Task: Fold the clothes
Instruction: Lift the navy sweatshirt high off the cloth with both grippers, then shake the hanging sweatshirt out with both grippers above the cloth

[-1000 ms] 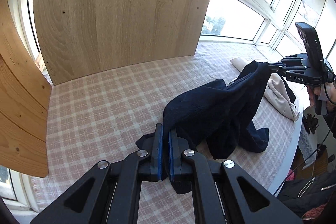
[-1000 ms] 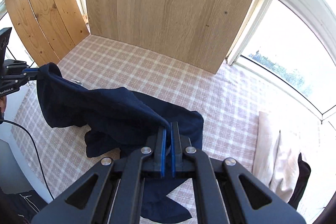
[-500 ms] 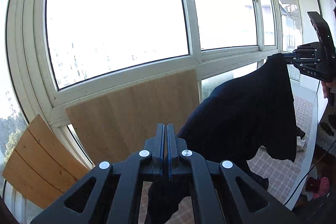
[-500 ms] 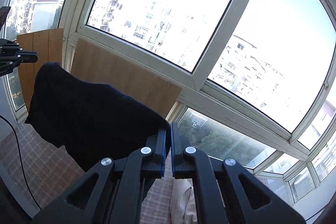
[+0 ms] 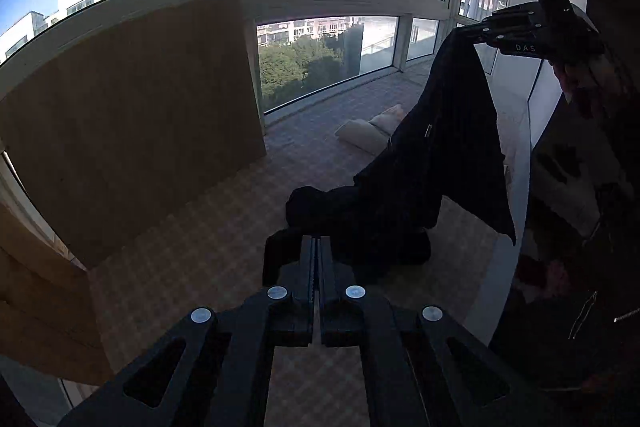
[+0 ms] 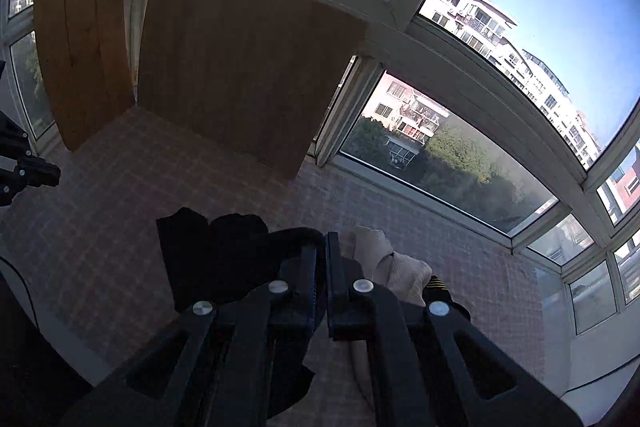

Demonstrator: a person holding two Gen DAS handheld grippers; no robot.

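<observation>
A dark navy garment (image 5: 448, 147) hangs from my right gripper (image 5: 466, 35), which is shut on its upper edge. Its lower part is heaped on the checked table (image 5: 192, 235). My left gripper (image 5: 318, 241) is shut, and the heap lies just past its tips. Seen from the right wrist, the left gripper (image 6: 56, 174) is far left above the table with no cloth hanging from it. There the garment (image 6: 212, 259) is bunched in front of the right gripper (image 6: 324, 239), with a fold looped over one finger.
A folded beige garment (image 5: 372, 131) (image 6: 384, 259) lies near the window side, beside a black item with yellow stripes (image 6: 436, 283). Wooden boards (image 5: 132, 127) (image 6: 248, 75) stand along the table's back. The table's front edge (image 5: 516, 227) is close to a person's hand (image 5: 580, 87).
Half a second ago both grippers held the garment spread high against the windows. Both now tilt down toward the table, and the garment hangs from the right gripper alone, its bottom heaped.
</observation>
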